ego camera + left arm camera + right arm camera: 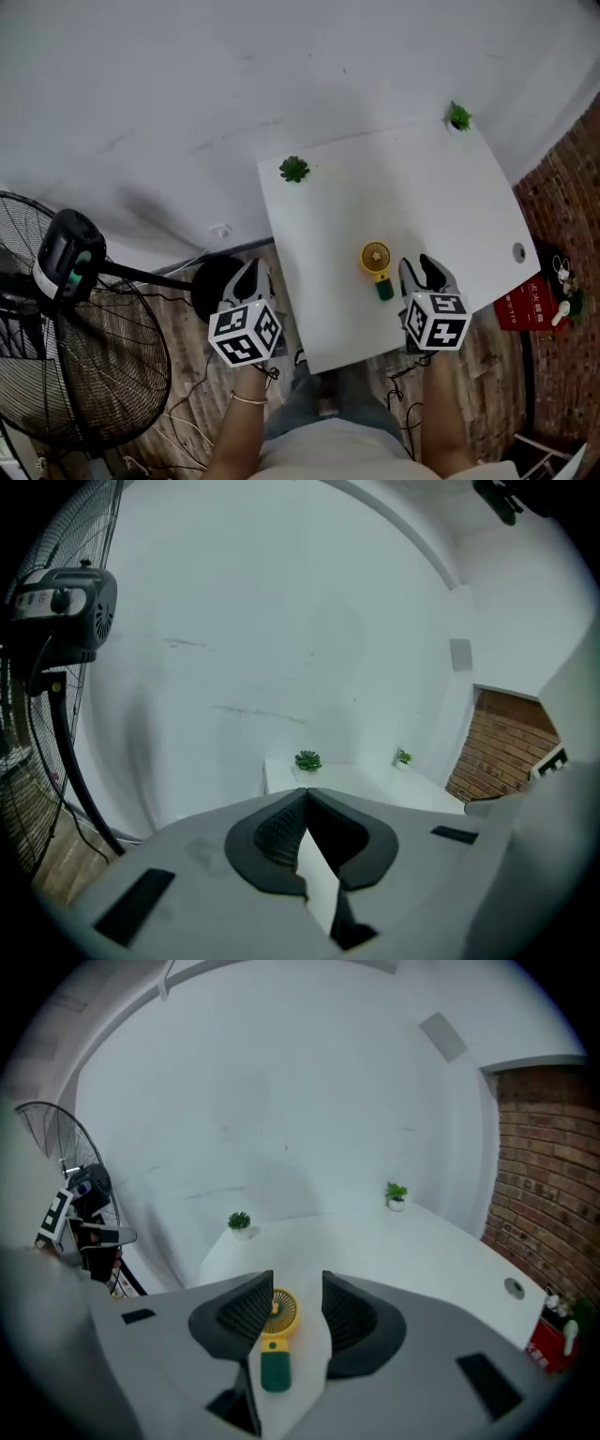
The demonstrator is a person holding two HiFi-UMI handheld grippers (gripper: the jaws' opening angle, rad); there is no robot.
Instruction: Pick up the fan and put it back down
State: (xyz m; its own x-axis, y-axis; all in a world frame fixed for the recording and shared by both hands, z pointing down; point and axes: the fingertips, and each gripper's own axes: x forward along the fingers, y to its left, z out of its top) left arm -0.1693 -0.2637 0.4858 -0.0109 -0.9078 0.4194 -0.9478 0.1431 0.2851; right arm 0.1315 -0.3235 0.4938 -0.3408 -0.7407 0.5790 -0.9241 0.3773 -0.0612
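Note:
A small hand-held fan (377,267) with a yellow round head and a green handle lies flat on the white table (422,178), near its front edge. My right gripper (420,270) hovers just to the right of it, open, with nothing between its jaws. In the right gripper view the fan (276,1335) lies on the table just beyond the parted jaws of the right gripper (297,1286), apart from them. My left gripper (250,275) hangs off the table's left edge above the floor. It is shut and empty, its jaws meeting in the left gripper view (307,793).
Two small potted plants (294,170) (458,116) stand at the table's far corners. A cable hole (518,251) sits near the right edge. A large black pedestal fan (70,309) stands on the floor at the left, with cables. A red box (527,305) and brick wall are at the right.

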